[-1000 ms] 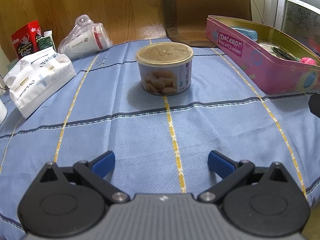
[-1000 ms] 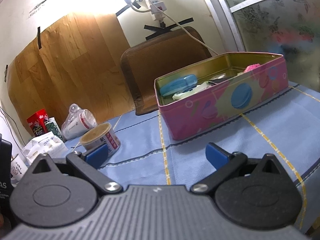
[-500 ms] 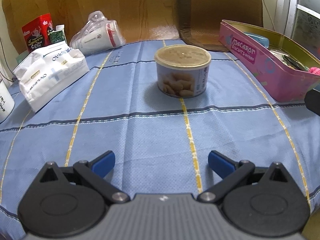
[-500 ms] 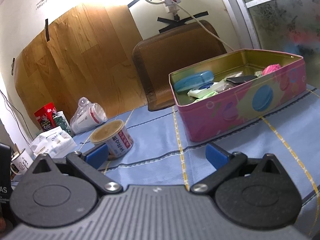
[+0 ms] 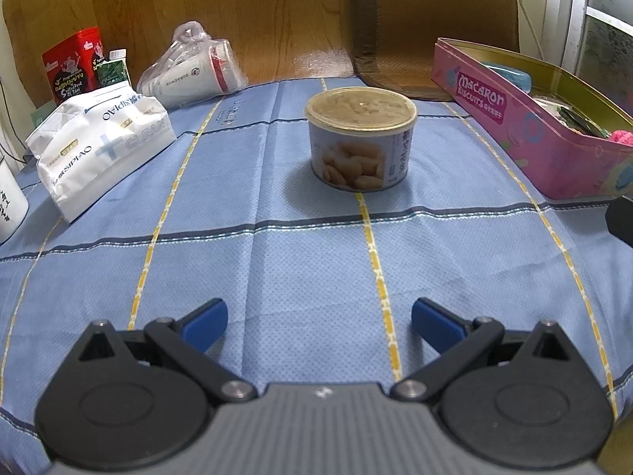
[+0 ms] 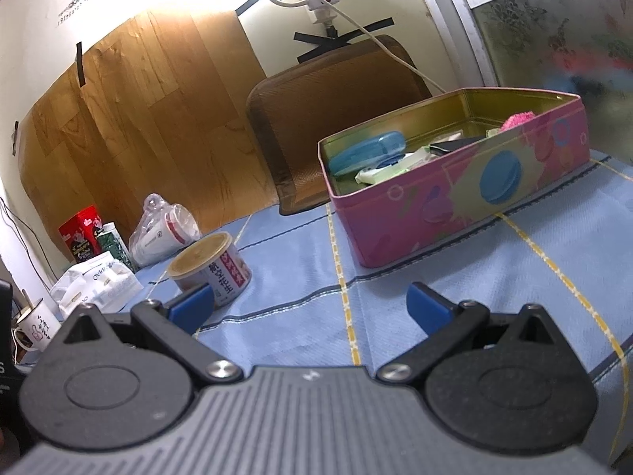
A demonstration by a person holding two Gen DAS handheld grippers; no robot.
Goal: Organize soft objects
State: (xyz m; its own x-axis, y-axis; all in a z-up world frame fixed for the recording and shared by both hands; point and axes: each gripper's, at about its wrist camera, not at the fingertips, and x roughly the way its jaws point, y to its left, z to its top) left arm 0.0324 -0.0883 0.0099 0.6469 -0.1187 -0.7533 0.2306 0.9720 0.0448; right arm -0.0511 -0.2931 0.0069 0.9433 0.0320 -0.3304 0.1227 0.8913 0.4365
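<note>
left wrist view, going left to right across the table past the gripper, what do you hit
white mug → white tissue pack → bagged paper cups → round can → pink macaron tin

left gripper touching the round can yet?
Apart. The left wrist view shows the left gripper open, with a wide stretch of bare blue tablecloth between its fingertips and the round can.

A blue checked tablecloth [image 5: 277,261] carries a can [image 5: 362,138], pink tin [image 5: 530,126], tissue pack [image 5: 99,146] and bagged cups [image 5: 190,71].
</note>
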